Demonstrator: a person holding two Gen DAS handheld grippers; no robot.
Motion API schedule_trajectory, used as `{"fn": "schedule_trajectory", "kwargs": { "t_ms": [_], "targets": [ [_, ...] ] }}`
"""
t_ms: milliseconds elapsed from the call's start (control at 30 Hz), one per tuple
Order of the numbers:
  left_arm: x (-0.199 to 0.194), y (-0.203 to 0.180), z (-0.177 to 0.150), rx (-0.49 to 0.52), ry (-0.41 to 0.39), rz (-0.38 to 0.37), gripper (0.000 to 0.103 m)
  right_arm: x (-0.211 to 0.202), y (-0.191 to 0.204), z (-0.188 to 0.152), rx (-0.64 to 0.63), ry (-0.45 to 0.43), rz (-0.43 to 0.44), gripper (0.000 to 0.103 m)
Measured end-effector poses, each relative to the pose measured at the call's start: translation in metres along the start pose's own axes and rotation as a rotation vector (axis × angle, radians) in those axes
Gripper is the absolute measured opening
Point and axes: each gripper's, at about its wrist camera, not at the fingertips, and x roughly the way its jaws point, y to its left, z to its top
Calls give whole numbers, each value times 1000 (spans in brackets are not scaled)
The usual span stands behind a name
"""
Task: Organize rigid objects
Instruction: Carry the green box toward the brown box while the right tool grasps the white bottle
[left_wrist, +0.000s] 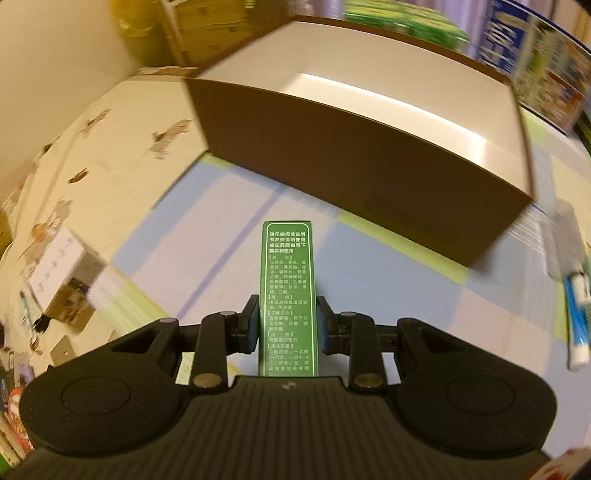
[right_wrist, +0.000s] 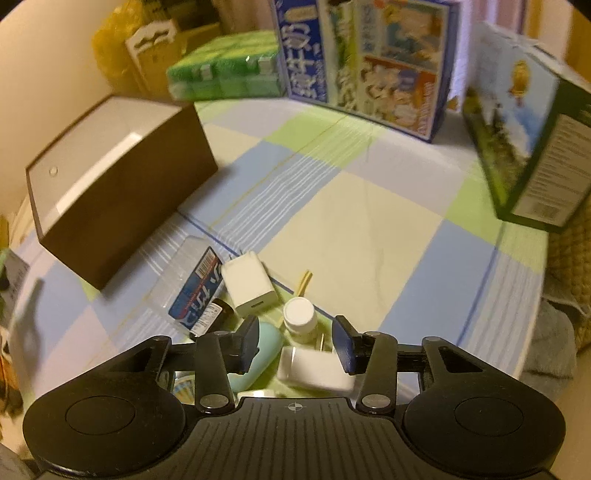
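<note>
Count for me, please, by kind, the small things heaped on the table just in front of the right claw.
Chargers: 2
Bottles: 2
Clear packet with blue label: 1
Mint-green case: 1
Bundle of yellow sticks: 1
Total: 7

Green white-lettered carton (left_wrist: 287, 295), brown box (left_wrist: 351, 177), blue-green-cream checked tablecloth (right_wrist: 351, 221).

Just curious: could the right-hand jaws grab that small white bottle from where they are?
Probably yes. The right gripper is open, with the small white bottle just ahead between its jaws; a white charger and a mint case crowd it.
</note>
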Motion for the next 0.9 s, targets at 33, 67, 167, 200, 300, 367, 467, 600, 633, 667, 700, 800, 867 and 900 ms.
{"fn": "schedule_trajectory", "kwargs": {
  "t_ms": [33,67,167,200,300,367,467,600,633,667,700,800,867,900],
  "targets": [
    [-1,8,2,-10,-5,10,25,6,-1,2,-4,15,-4,41],
    [-1,14,4,-22,-6,19,25,12,-2,4,-12,27,-4,41],
    [-2,28,8,-45,-14,34,25,28,-2,9,-26,60,-12,40],
    [-2,31,9,-48,-14,39,25,33,-2,11,-30,71,-15,40],
    [0,38,14,-53,-17,49,25,44,-1,13,-39,93,-26,39],
    [1,42,16,-54,-18,56,25,50,-2,13,-37,104,-31,36],
    [3,48,21,-54,-23,60,26,56,-2,14,-33,116,-35,25],
    [6,56,27,-48,-28,61,26,55,0,14,-44,92,-46,21],
    [8,58,28,-46,-29,61,26,53,0,14,-39,78,-50,21],
    [8,60,30,-42,-32,60,26,50,1,15,-36,67,-53,21],
    [8,62,32,-39,-34,59,26,46,1,16,-34,58,-54,21],
    [8,68,38,-30,-40,58,26,32,4,21,-18,28,-60,21],
    [5,72,43,-16,-49,52,26,21,7,27,-9,9,-60,21],
    [4,74,46,-9,-52,48,26,16,10,31,-7,0,-57,21]
  ]
}}
